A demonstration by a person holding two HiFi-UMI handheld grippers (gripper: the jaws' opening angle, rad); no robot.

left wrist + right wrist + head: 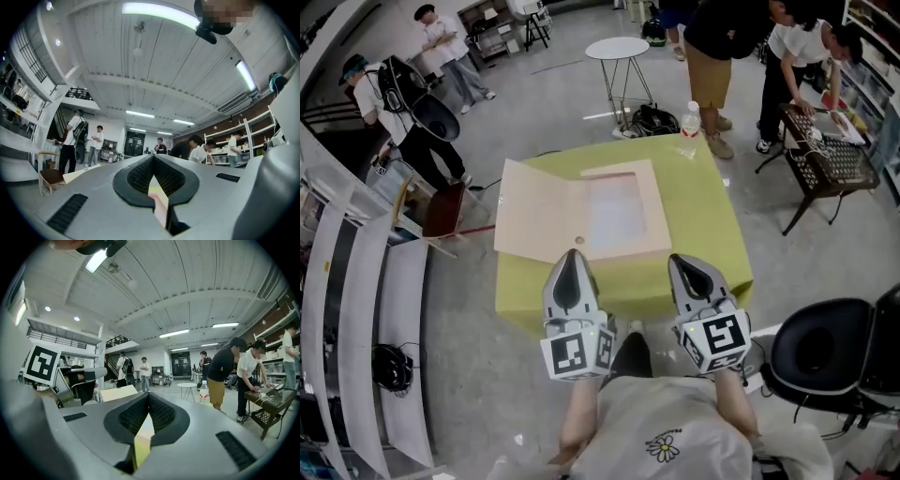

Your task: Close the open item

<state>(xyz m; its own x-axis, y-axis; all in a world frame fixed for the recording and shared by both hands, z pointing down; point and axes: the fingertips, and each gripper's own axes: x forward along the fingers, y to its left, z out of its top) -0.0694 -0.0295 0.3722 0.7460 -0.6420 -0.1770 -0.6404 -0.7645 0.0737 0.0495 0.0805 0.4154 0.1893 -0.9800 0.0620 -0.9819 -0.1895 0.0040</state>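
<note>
Fig.: box open on worktop, flap at 9 o'clock, closing not begun; left tool & right tool, jaws together, at 6 o'clock.

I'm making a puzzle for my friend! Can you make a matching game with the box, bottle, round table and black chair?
Things:
1. box
2. bottle
3. round table
4. black chair

Places or states:
A. on the floor beyond the green table
B. open, lid lying flat to the left
C. at the head view's lower right
D. standing at the green table's far edge

Pairs: 1-B, 2-D, 3-A, 4-C
</note>
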